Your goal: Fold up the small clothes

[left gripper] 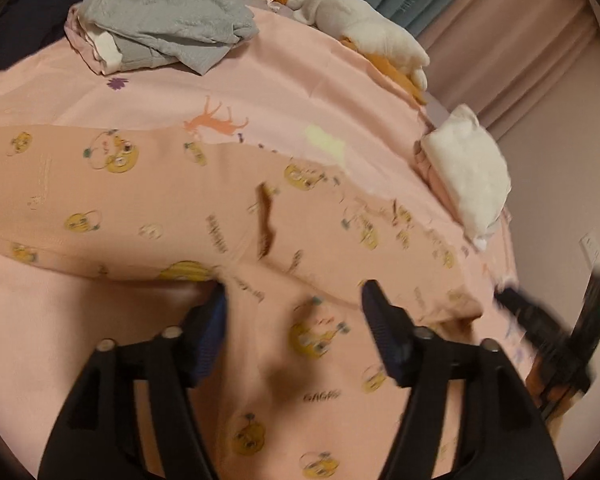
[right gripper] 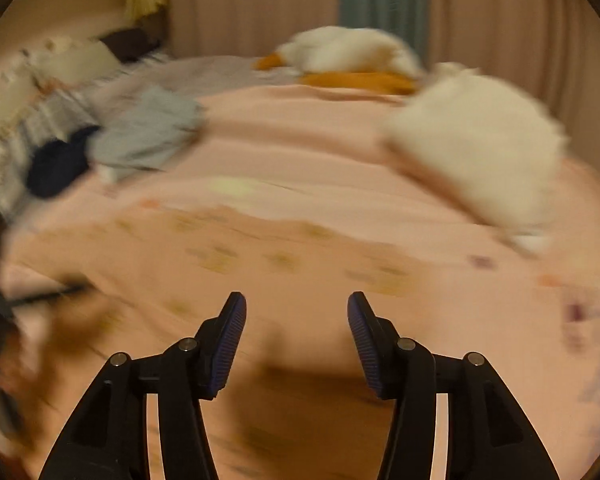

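Observation:
A peach garment [left gripper: 140,200] printed with yellow cartoon figures lies spread on the pink bed sheet [left gripper: 300,92]. One part is folded toward me under my left gripper [left gripper: 296,292]. That gripper hovers just above the cloth, open, with nothing pinched between its blue pads. In the blurred right wrist view the same garment [right gripper: 260,248] lies ahead of my right gripper [right gripper: 296,300], which is also open and holds nothing. The right gripper also shows as a dark blur at the right edge of the left wrist view.
A folded white pile [left gripper: 472,176] sits at the bed's right edge. A heap of grey clothes [left gripper: 168,20] and a dark garment [left gripper: 32,20] lie at the far left. A white and orange plush toy [left gripper: 360,24] rests by the curtains [left gripper: 500,40].

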Action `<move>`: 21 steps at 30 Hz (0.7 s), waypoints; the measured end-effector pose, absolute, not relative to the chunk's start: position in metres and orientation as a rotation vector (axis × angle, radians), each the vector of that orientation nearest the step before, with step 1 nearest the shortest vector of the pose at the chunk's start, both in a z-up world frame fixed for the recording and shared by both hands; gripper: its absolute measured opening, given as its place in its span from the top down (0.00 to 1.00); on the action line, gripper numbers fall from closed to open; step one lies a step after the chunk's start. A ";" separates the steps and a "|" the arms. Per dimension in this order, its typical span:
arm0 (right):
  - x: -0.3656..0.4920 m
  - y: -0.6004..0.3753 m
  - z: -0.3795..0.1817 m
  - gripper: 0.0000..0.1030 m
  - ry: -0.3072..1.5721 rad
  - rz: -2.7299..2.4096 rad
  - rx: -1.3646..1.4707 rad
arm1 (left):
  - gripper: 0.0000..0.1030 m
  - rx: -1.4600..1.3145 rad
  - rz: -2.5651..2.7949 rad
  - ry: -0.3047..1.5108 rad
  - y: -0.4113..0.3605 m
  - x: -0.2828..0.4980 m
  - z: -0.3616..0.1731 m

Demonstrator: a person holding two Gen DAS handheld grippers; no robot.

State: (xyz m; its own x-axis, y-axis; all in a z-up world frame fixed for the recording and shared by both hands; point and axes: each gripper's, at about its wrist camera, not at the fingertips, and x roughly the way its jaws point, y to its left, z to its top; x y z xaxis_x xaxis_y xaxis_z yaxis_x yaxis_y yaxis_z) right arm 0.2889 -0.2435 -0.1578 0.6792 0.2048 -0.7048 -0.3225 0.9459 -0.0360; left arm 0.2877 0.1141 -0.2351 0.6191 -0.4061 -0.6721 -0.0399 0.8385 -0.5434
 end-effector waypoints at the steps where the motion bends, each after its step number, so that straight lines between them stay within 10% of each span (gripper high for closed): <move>1: 0.288 -0.255 -0.159 0.49 0.776 0.263 -0.182 | 0.35 -0.587 -0.221 0.903 0.115 0.295 -0.238; 21: 0.287 -0.302 -0.205 0.49 0.885 0.198 -0.155 | 0.35 -0.630 -0.268 0.974 0.125 0.329 -0.215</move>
